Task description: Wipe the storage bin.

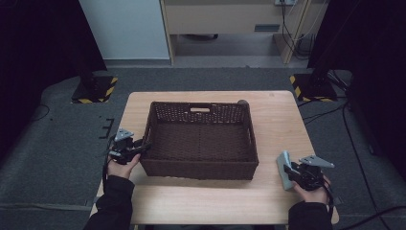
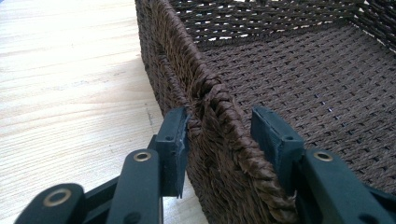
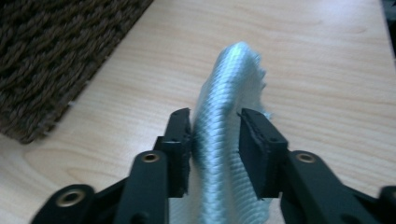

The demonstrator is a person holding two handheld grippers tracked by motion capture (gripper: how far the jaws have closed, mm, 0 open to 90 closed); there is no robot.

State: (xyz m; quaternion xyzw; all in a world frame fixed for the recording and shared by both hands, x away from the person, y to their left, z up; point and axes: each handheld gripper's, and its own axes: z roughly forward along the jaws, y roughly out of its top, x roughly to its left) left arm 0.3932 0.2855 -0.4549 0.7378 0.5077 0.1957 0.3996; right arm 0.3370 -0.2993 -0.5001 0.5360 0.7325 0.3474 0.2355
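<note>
Basket (image 2: 219, 140) rim straddled (left gripper (image 2: 218, 135)), far corners cut off

This looks like a lab or recording room, not a home. A small wooden tabletop (image 1: 277, 124) stands alone on grey carpet (image 1: 57, 143), ringed by black curtains (image 1: 38, 38). Two stand bases with yellow-and-black hazard tape (image 1: 94, 89) sit on the floor at either side, and loose cables (image 1: 349, 134) run across the carpet. Behind is a pale wall panel (image 1: 127, 28) and a light wooden cabinet (image 1: 220, 19) with more cables hanging beside it.
</note>
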